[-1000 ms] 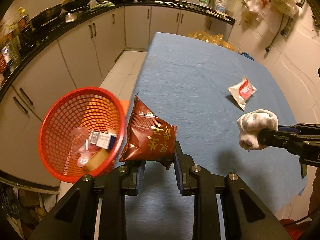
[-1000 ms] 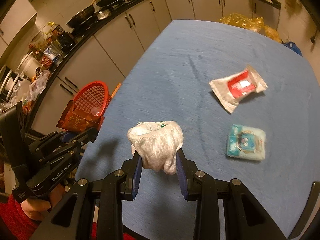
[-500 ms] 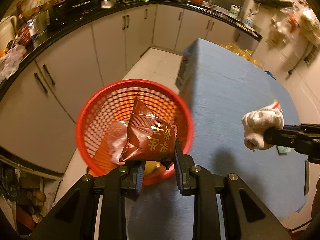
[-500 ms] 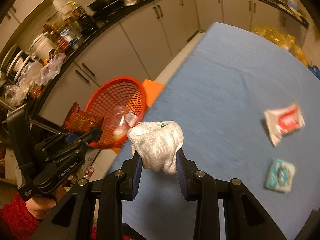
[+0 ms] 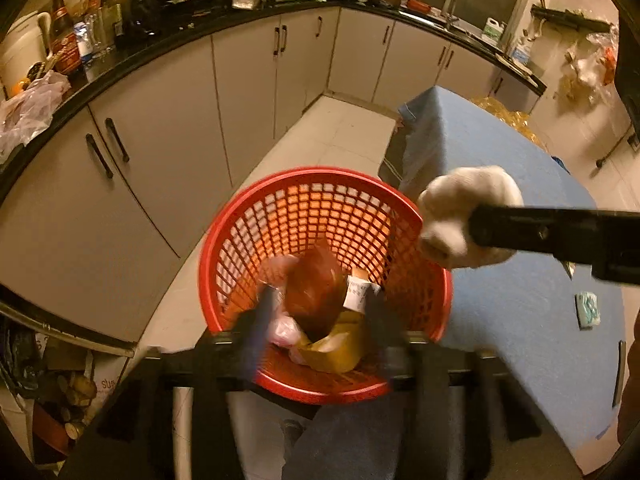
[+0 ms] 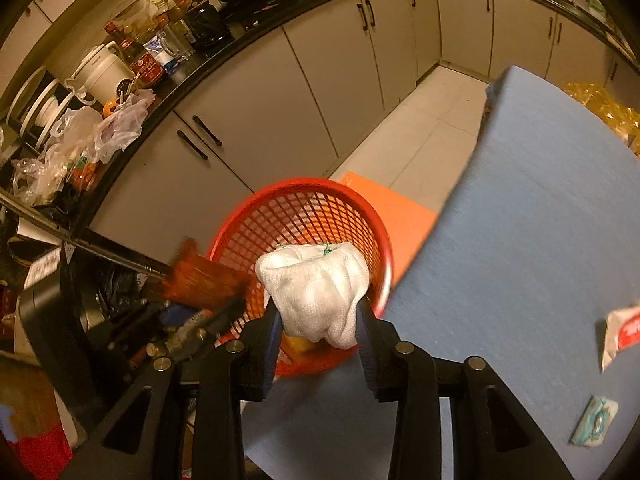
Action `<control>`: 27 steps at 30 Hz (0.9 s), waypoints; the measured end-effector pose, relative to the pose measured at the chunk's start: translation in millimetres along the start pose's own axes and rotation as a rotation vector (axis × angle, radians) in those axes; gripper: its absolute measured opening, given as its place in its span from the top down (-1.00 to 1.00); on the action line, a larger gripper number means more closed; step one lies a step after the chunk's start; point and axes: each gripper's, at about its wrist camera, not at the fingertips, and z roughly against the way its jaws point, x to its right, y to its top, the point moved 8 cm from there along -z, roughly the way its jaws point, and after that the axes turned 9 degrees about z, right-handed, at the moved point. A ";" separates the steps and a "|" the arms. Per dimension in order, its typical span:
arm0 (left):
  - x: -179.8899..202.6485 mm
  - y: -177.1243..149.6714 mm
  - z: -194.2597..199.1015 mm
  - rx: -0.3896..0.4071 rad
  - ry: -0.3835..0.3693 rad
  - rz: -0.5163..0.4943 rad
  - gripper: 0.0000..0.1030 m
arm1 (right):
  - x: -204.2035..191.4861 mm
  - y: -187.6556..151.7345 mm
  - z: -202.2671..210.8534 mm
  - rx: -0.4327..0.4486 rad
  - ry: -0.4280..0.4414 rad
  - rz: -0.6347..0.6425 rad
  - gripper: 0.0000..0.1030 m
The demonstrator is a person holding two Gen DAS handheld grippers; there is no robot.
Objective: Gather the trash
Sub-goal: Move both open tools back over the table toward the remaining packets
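A red mesh basket stands on the floor beside the blue table. My left gripper hangs over it, blurred, its fingers spread apart. The red snack bag is between them, falling into the basket; it is a red blur in the right wrist view. My right gripper is shut on a white crumpled cloth ball held over the basket's table-side rim.
A red-white wrapper and a teal packet lie on the table. An orange board lies behind the basket. Grey cabinets and a cluttered black counter curve along the left.
My left gripper opened and let go of the red snack bag over the basket. My right gripper carried the cloth ball left from the table to the basket's rim.
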 end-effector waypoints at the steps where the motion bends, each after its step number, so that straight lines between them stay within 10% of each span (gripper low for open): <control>1: -1.8 1.9 2.1 0.013 0.002 0.007 -0.41 | -2.9 6.5 -2.1 0.010 -0.004 -0.004 0.06; 11: -10.5 3.6 13.0 0.027 0.007 0.066 -0.44 | 5.1 11.1 30.9 0.087 0.011 -0.052 -0.20; 27: 105.5 -38.3 18.0 -0.012 -0.093 -0.130 -0.44 | 110.9 -107.8 80.3 0.062 -0.077 -0.287 -0.19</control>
